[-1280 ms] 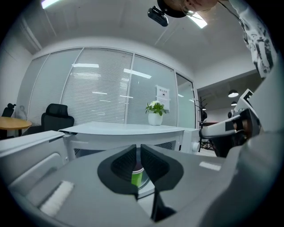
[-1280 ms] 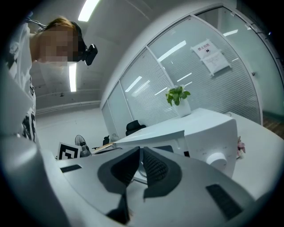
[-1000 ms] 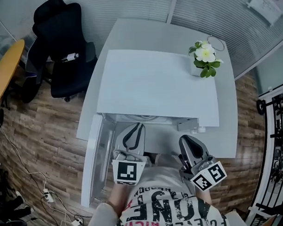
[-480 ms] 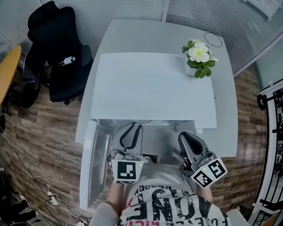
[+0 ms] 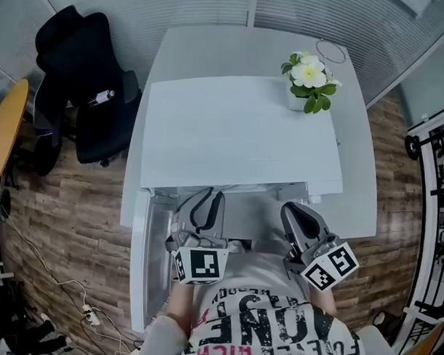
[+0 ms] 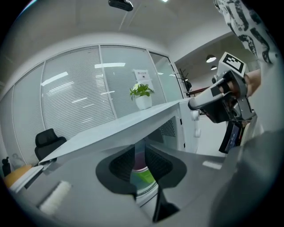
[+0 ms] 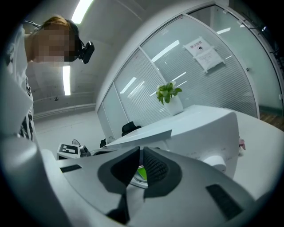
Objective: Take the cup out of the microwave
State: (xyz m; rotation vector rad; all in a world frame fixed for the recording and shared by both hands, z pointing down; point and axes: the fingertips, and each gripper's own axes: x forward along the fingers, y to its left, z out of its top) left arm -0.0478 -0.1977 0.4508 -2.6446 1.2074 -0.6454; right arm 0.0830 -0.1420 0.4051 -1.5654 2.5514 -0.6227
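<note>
The green-and-white cup sat lower centre, dead ahead of the left hand-held gripper, framed by its narrow, opening jaws, ungripped.

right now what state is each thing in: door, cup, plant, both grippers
microwave door: swung open to the left.
cup: upright, seen between the left fingers, not gripped.
left gripper: fingers opening, pressing on nothing.
right gripper: fingers a slit apart, holding nothing.
potted plant: upright.
</note>
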